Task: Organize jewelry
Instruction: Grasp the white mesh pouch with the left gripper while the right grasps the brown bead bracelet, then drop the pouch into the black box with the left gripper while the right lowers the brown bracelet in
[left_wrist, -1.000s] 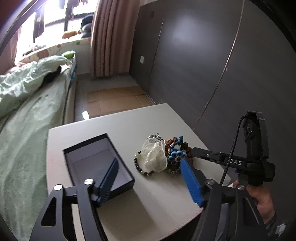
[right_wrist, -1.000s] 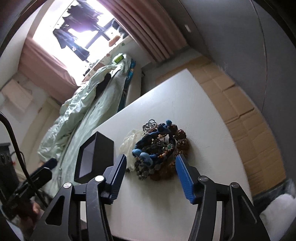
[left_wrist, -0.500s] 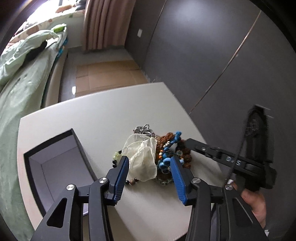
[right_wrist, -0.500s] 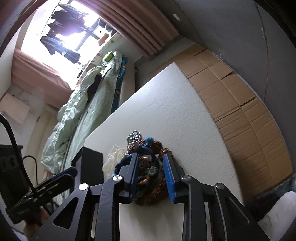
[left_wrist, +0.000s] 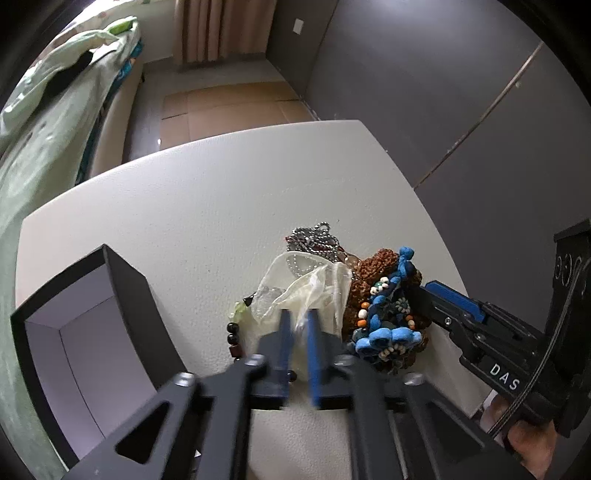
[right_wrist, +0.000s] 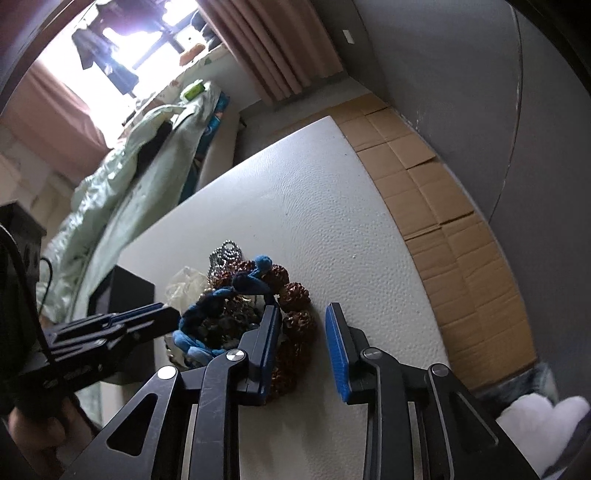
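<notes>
On the white table (left_wrist: 184, 203) lies a jewelry pile: a sheer white pouch (left_wrist: 295, 280), a blue crocheted bracelet (left_wrist: 388, 336), brown seed beads (left_wrist: 376, 262), a silver ball chain (left_wrist: 314, 240) and a dark bead strand (left_wrist: 234, 332). My left gripper (left_wrist: 298, 314) is shut on the pouch's near edge, with fabric pinched between its blue pads. My right gripper (right_wrist: 303, 308) straddles the brown beads (right_wrist: 295, 291). Its left pad touches them and a gap shows at its right pad. The open black box (left_wrist: 122, 280) stands left of the pile.
A bed with green bedding (left_wrist: 44, 129) runs along the table's left side. Dark wardrobe doors (left_wrist: 443, 92) stand to the right, with cardboard sheets (right_wrist: 443, 221) on the floor beyond the table edge. A hand (left_wrist: 528, 439) holds the right gripper's handle.
My left gripper came down from over the box to the pile, and its jaws closed on the pouch. My right gripper's jaws narrowed and sank around the brown beads.
</notes>
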